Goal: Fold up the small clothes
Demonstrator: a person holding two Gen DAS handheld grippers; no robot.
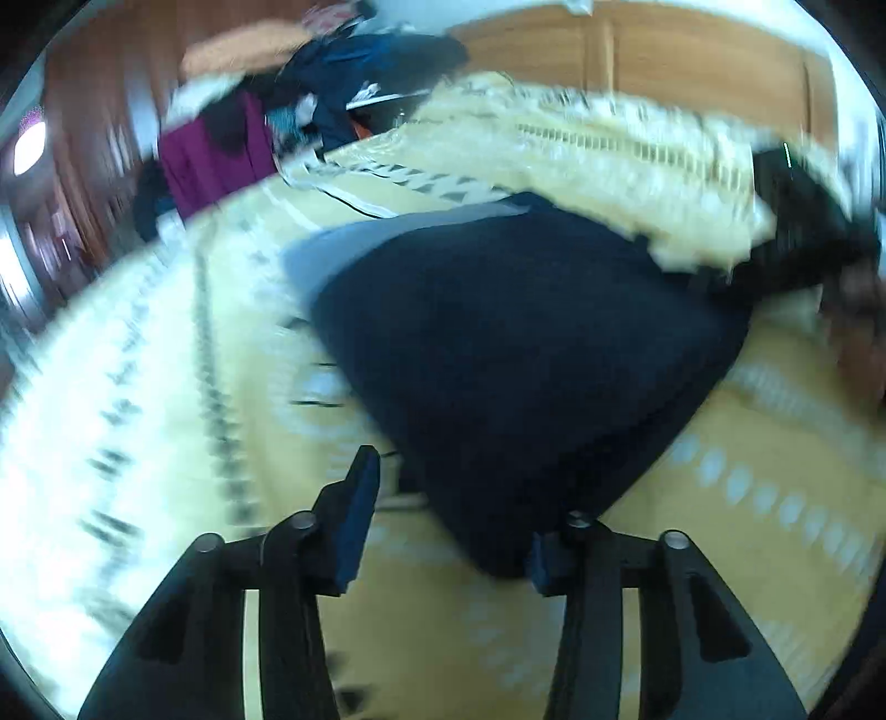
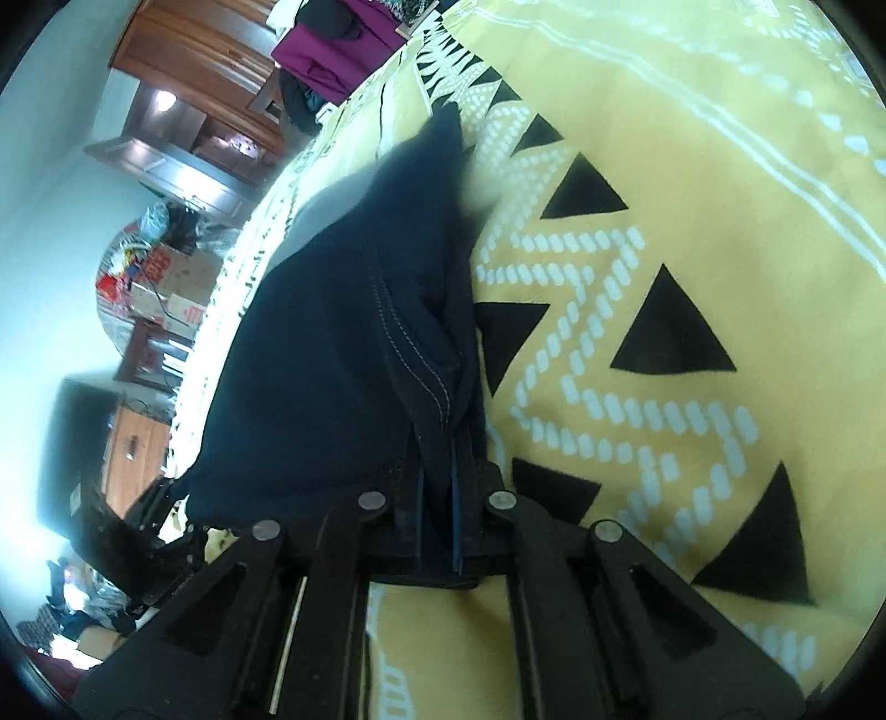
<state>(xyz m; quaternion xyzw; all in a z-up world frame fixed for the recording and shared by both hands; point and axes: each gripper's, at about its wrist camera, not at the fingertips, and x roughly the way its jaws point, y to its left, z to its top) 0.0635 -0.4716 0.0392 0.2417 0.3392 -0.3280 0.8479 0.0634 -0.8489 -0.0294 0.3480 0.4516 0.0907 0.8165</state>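
Black linkage arms fill the bottom of both views, so starting there. Over on the right wrist view, the right gripper (image 2: 440,498) has its two fingers pressed close together with a bunched fold of the dark navy garment (image 2: 332,343) pinched between them. You can see a line of pale stitching (image 2: 412,360) on a hem running straight down into the jaws, and the blue pads sit on either side of the cloth. From there the fabric stretches away up the frame, over the yellow blanket (image 2: 692,277) with its black triangles and white dashed zigzags.

On the left wrist view everything's pretty motion-blurred. The left gripper (image 1: 451,515) is spread wide, nothing clamped. One corner of the navy garment (image 1: 526,343) droops down into the gap and covers the tip of the right-hand finger, while the left-hand finger (image 1: 354,515) stands clear of the cloth. Can't tell whether the fabric is actually touching the pad on that hidden side. A paler grey-blue layer (image 1: 354,238) shows at the garment's far edge.

Further back there's a heap of other clothes (image 1: 310,105), including something magenta, and a wooden headboard (image 1: 664,50) behind the bedding.
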